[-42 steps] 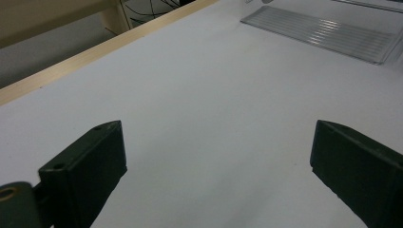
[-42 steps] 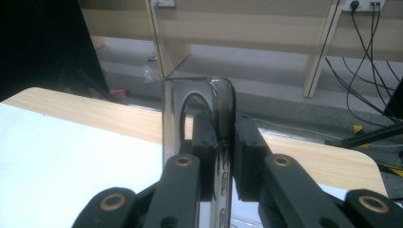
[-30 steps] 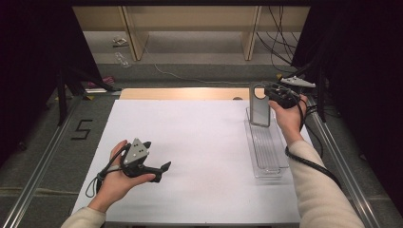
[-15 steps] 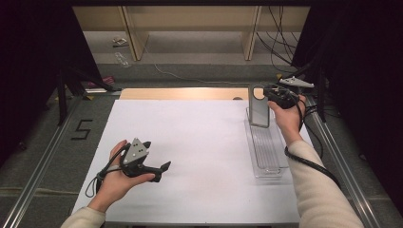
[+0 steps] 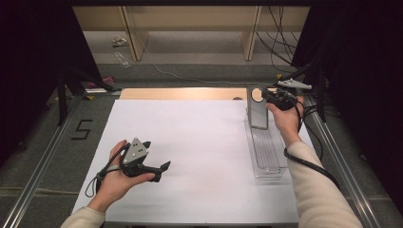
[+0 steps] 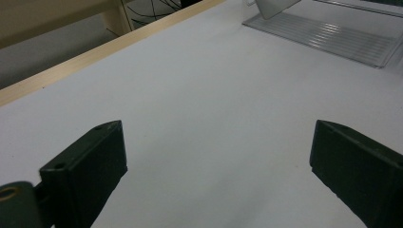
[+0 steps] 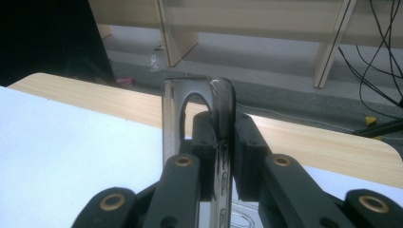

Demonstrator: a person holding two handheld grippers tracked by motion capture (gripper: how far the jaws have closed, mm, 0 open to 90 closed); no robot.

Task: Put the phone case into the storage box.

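Note:
A shiny metal plate with a round hole near its top stands upright at the far end of a clear plastic tray on the right side of the table. My right gripper is shut on the plate's upper edge; in the right gripper view the jaws pinch the metal plate beside its arched cutout. My left gripper rests in a hand at the near left of the white table sheet, open with nothing between its jaws. The left gripper view shows the tray far off.
The white sheet covers most of the table, with a wooden strip along the far edge. Beyond it stand wooden shelf legs and loose cables. Metal rails run along both sides.

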